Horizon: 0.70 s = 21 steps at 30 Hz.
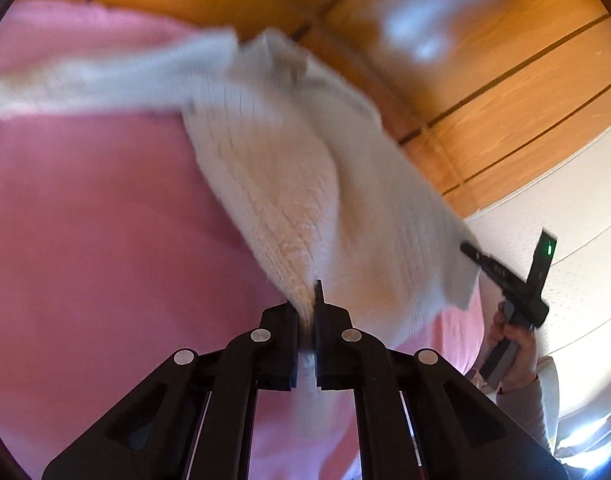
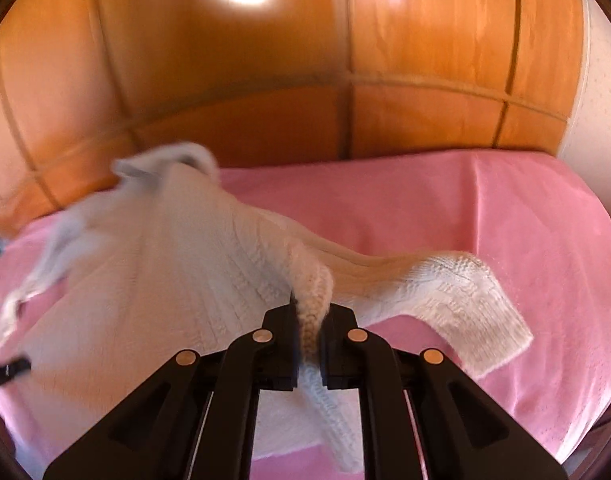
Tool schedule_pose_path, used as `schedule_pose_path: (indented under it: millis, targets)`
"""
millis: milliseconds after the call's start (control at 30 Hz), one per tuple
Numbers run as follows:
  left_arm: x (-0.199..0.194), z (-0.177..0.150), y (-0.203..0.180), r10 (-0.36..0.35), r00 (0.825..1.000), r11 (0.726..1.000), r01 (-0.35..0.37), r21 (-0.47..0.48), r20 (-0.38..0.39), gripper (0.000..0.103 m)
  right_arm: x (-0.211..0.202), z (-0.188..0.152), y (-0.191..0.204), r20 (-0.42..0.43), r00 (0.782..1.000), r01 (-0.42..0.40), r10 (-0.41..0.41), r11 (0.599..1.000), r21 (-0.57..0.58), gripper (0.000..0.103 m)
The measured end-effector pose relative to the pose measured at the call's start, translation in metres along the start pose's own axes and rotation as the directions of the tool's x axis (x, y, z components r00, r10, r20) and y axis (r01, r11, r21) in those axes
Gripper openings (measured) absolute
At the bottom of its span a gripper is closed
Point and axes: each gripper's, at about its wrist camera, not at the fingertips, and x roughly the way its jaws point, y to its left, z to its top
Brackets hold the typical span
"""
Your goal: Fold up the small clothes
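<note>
Both tools (image 1: pixel 306 312) (image 2: pixel 308 320) pinch white sweater (image 1: pixel 305 184) w/ edge between fingers.

Place: home, likely bedroom | pink sheet (image 2: pixel 445 208) over a bed-like surface | wood-panelled cupboard doors (image 2: pixel 425 60) behind | textured white wall (image 1: pixel 577 184)

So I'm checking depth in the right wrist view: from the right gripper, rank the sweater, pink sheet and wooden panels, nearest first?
1. Sweater: clamped in the right gripper.
2. Pink sheet: under and beyond it.
3. Wooden panels: farthest, behind the sheet.
</note>
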Motion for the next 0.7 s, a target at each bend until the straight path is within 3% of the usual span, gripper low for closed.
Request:
schedule_pose_path:
  millis: [200, 300, 467, 567, 633, 667, 700]
  targets:
    - [-0.098, -0.001, 0.01, -0.004, 0.997, 1.0, 0.003, 0.011, 0.072, 0.004, -0.091, -0.034, 0.036, 0.056, 0.984, -0.167, 0.17, 0.985, -0.045, 0.006]
    - [-0.141, -0.018, 0.019, 0.016, 0.997, 1.0, -0.017, 0.017, 0.069, 0.004, -0.116, -0.064, 0.044, 0.033, 0.972, -0.23, 0.231, 0.973, -0.036, 0.006]
    - [-0.139, -0.063, 0.041, 0.113, 0.993, 0.993, -0.114, -0.011, -0.019, 0.004, -0.097, -0.142, 0.047, -0.153, 0.957, -0.24, 0.245, 0.969, 0.051, 0.006]
    - [-0.116, -0.095, 0.064, 0.209, 0.974, 0.977, -0.212, -0.028, -0.084, 0.005, -0.069, -0.18, 0.045, -0.255, 0.937, -0.221, 0.241, 0.97, 0.102, 0.008]
    - [-0.106, -0.098, 0.071, 0.233, 0.969, 0.971, -0.236, -0.037, -0.08, 0.005, -0.059, -0.188, 0.04, -0.268, 0.938, -0.194, 0.221, 0.973, 0.127, 0.02]
    - [-0.103, -0.099, 0.075, 0.246, 0.966, 0.967, -0.25, -0.046, -0.081, 0.013, -0.055, -0.188, 0.037, -0.262, 0.945, -0.166, 0.195, 0.978, 0.126, 0.029]
    - [-0.102, -0.1, 0.082, 0.247, 0.966, 0.965, -0.253, -0.067, -0.082, 0.018, -0.052, -0.186, 0.033, -0.246, 0.953, -0.148, 0.178, 0.98, 0.134, 0.047]
